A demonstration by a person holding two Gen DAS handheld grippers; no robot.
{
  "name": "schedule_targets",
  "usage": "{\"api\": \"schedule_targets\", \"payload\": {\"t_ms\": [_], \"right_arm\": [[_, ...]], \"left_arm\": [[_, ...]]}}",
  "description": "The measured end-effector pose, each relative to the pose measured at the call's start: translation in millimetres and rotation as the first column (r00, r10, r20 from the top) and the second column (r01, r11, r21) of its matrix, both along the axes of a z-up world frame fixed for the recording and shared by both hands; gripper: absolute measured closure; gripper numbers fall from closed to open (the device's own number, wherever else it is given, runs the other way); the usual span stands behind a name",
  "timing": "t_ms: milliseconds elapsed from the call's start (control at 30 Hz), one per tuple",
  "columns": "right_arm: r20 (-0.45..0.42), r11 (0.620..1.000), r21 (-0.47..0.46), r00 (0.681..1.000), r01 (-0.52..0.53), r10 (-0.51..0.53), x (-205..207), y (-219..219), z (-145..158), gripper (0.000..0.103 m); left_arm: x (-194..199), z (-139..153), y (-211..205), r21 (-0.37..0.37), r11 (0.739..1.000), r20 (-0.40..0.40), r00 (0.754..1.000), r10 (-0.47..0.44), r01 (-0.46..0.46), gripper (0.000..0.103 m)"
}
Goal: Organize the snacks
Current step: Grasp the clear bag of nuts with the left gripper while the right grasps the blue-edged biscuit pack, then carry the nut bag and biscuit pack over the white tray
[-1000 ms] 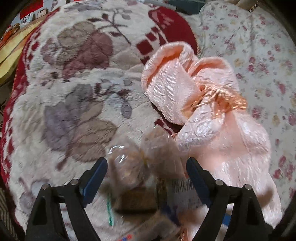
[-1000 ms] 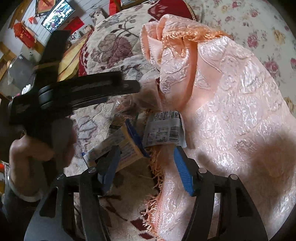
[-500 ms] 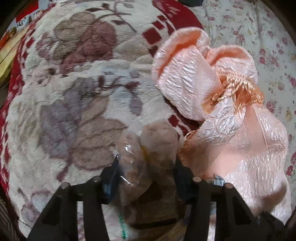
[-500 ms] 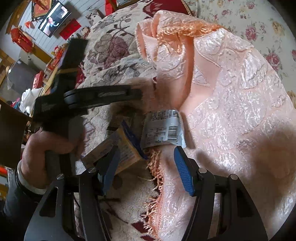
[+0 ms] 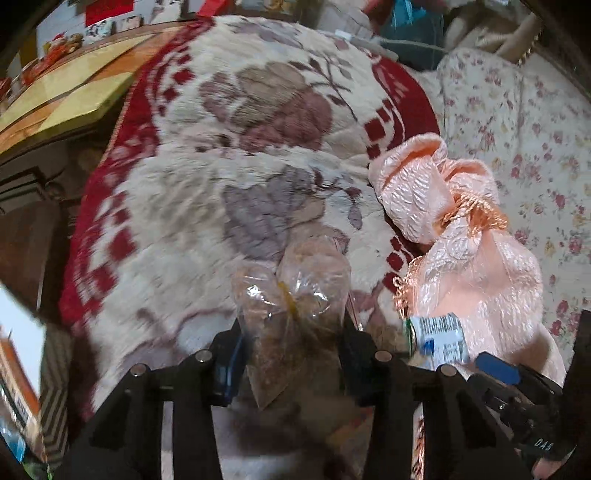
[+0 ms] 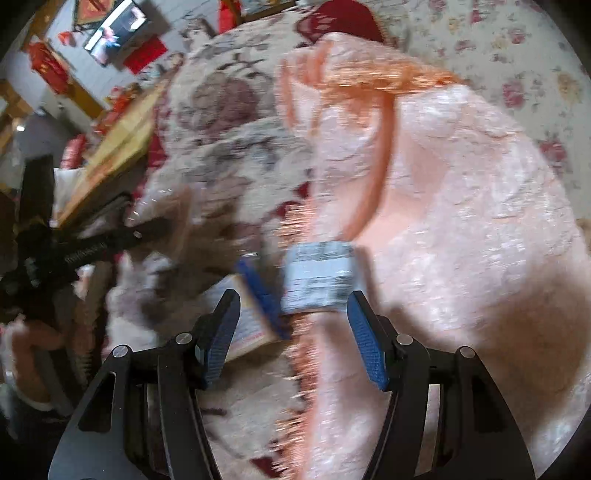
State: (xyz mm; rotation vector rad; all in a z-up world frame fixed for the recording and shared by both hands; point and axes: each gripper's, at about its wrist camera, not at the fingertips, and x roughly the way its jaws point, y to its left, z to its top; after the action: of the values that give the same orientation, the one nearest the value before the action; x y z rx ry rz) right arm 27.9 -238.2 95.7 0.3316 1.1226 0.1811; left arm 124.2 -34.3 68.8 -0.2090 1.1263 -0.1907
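My left gripper (image 5: 291,354) is shut on a clear bag of brown snacks (image 5: 295,306) and holds it lifted above the floral blanket (image 5: 207,199). My right gripper (image 6: 291,328) is open, its jaws on either side of a white-labelled snack packet (image 6: 317,275) and a tan box with a blue edge (image 6: 247,314) beside the peach satin cloth (image 6: 461,229). The white packet also shows in the left wrist view (image 5: 439,338), at the cloth's (image 5: 476,266) edge. The left gripper appears at the left of the right wrist view (image 6: 110,243), blurred.
A flower-print sheet (image 5: 532,122) lies at the right. A wooden table edge (image 5: 62,96) stands at the left beyond the blanket. Red decorations and a screen (image 6: 114,26) are on the far wall.
My left gripper closed on the clear snack bag and lifted it up and back. My right gripper stayed open and shifted slightly over the packet and box.
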Motion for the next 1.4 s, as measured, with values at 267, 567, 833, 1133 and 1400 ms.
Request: {"api": "schedule_targets", "payload": {"t_ms": [267, 567, 833, 1133, 1400], "right_arm": [[-0.114, 0.977, 0.206, 0.993, 0.052, -0.029, -15.6, 25.0, -30.4, 0.039], [-0.157, 0.975, 0.152, 0.978, 0.16, -0.136, 4.0, 61.9, -44.9, 0.035], [-0.087, 0.991, -0.125, 0.996, -0.042, 0.031, 35.6, 120.5, -34.1, 0.035], [-0.052, 0.963, -0.221, 0.988, -0.155, 0.147, 17.9, 122.4, -41.6, 0.045], [-0.031, 0.969, -0.116, 0.976, -0.22, 0.217, -0.7, 120.4, -27.5, 0.048]], "left_arm": [[-36.9, 13.7, 27.3, 0.053, 0.996, 0.065, 0.996, 0.061, -0.065, 0.057], [-68.4, 15.6, 55.9, 0.028, 0.995, 0.061, 0.994, 0.089, -0.091, 0.057], [-88.8, 19.6, 89.7, 0.018, 0.988, 0.074, 0.985, 0.153, -0.155, 0.057], [-103.6, 12.5, 91.3, 0.006, 0.987, 0.058, 0.986, 0.159, -0.16, 0.057], [-122.0, 23.2, 91.9, 0.033, 0.985, 0.086, 0.982, 0.168, -0.171, 0.057]]}}
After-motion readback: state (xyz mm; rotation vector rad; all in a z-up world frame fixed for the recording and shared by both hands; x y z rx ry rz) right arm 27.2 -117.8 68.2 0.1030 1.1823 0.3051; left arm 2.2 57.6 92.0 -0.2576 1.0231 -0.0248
